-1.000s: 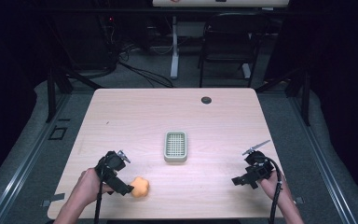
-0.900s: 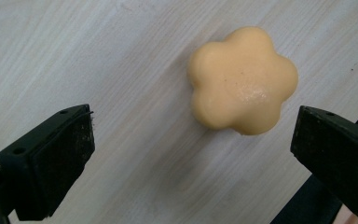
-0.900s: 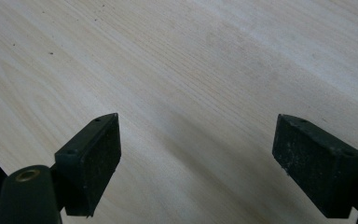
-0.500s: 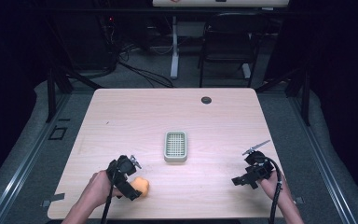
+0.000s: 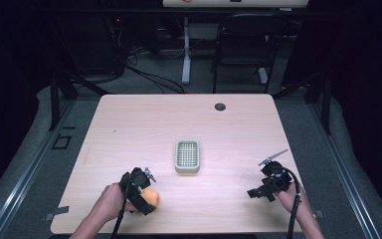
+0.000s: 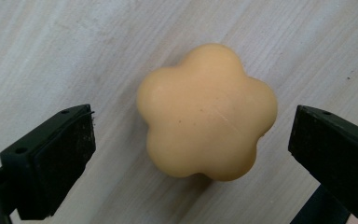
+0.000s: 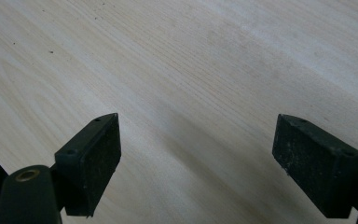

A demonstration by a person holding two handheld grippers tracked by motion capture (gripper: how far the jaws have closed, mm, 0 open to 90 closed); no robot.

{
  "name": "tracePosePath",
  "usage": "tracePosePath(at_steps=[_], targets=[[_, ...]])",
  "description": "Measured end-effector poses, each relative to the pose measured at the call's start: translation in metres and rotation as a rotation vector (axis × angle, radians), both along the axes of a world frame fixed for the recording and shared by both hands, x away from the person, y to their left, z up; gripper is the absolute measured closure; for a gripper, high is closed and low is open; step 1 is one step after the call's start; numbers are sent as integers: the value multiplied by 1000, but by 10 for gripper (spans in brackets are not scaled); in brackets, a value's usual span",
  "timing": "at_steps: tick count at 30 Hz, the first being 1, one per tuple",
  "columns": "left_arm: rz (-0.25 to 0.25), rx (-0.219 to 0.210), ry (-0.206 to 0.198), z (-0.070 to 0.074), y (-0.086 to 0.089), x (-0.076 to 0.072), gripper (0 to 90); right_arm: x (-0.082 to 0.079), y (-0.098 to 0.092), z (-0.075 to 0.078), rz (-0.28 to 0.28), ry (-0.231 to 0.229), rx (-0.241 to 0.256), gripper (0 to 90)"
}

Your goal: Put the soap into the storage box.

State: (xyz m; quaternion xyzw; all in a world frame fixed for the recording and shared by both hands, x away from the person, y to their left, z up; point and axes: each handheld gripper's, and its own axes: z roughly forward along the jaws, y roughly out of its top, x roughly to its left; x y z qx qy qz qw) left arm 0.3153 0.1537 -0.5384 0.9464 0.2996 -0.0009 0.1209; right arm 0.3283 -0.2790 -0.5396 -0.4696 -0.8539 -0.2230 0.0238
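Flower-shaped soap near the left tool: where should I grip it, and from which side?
Grip the flower-shaped soap across its middle, coming straight down from above. It lies flat on the table, and the left tool already has its jaws open on either side, both clear of it. The scalloped edge is probably slippery on the lobes, so set the pads into two opposite notches.

One soap [image 6: 206, 112], one tray [image 5: 187, 156], two grippers, perhaps one grommet [image 5: 220, 106].
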Motion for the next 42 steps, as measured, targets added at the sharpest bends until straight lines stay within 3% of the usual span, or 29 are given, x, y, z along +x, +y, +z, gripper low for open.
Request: tracePosePath(at_steps=[16,19,21,22,24,25,29,32,36,37,42], targets=[[-21,15,14,-7,-9,1,237,0,-1,0,0,2,-2,151],[-19,22,17,-8,-10,1,239,-2,1,-1,-27,-11,14,152],[-18,26,20,-8,-11,1,240,0,-1,1,2,2,-4,152],[-17,23,20,-9,-11,1,240,-2,1,-2,-40,-17,28,151],[-17,23,22,-9,-11,2,240,-2,1,-2,-38,-15,20,152],[-17,26,24,-9,-11,2,241,1,-2,1,20,8,-14,151],[-17,26,18,-10,-11,1,243,-2,0,-1,-24,-9,13,151],[-21,27,20,-10,-11,1,245,0,-1,0,8,4,-6,151],[-21,25,19,-10,-10,1,247,0,-1,0,1,3,0,151],[-21,23,18,-10,-10,1,248,-2,1,-1,-26,-9,15,151],[-22,16,12,-9,-9,0,249,-2,0,-1,-25,-8,14,151]])
